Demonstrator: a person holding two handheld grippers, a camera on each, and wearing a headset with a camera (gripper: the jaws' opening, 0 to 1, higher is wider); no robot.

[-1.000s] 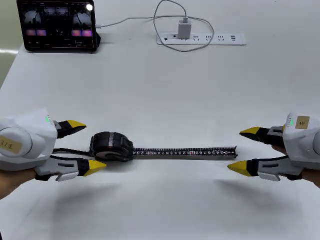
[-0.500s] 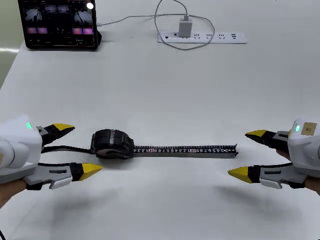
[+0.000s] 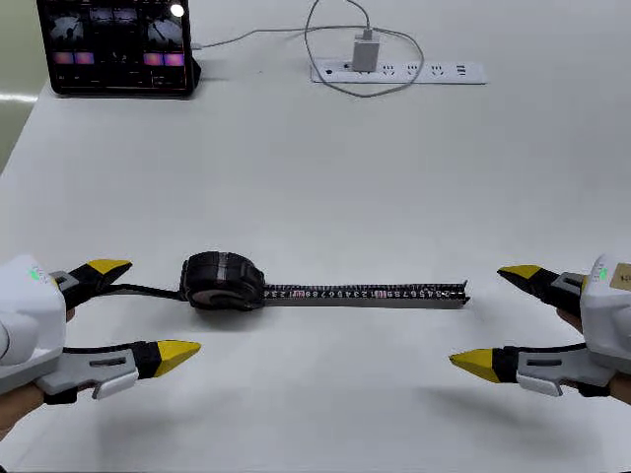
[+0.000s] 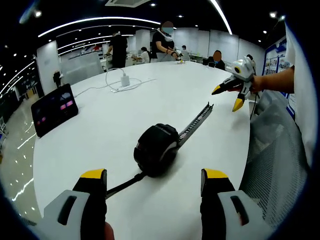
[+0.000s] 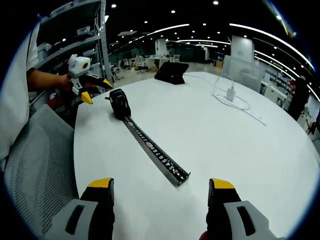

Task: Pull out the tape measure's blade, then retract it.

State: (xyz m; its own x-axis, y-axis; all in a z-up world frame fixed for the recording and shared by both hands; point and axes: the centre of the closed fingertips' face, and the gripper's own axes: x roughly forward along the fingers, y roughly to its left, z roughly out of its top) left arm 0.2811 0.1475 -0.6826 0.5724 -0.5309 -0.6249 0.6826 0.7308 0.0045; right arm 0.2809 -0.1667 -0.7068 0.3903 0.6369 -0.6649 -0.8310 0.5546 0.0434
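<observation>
**A:** Head view: what's there?
**B:** One tape measure (image 3: 223, 281) on the table (image 3: 325, 177), its single blade (image 3: 365, 295) lying out to its right. My left gripper (image 3: 158, 306) gapes just left of it and my right gripper (image 3: 479, 315) gapes past the blade's end, both empty.
**A:** Left gripper view?
**B:** The tape measure is dead ahead. It looks hard and chunky, so I'd clamp its sides.
**A:** Right gripper view?
**B:** The blade looks thin, springy and probably slick. I'd pinch its end hook (image 5: 181, 178).

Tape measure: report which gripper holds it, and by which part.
Neither. The left gripper and right gripper are open and apart from the tape measure, which lies on the table with its blade extended.
</observation>
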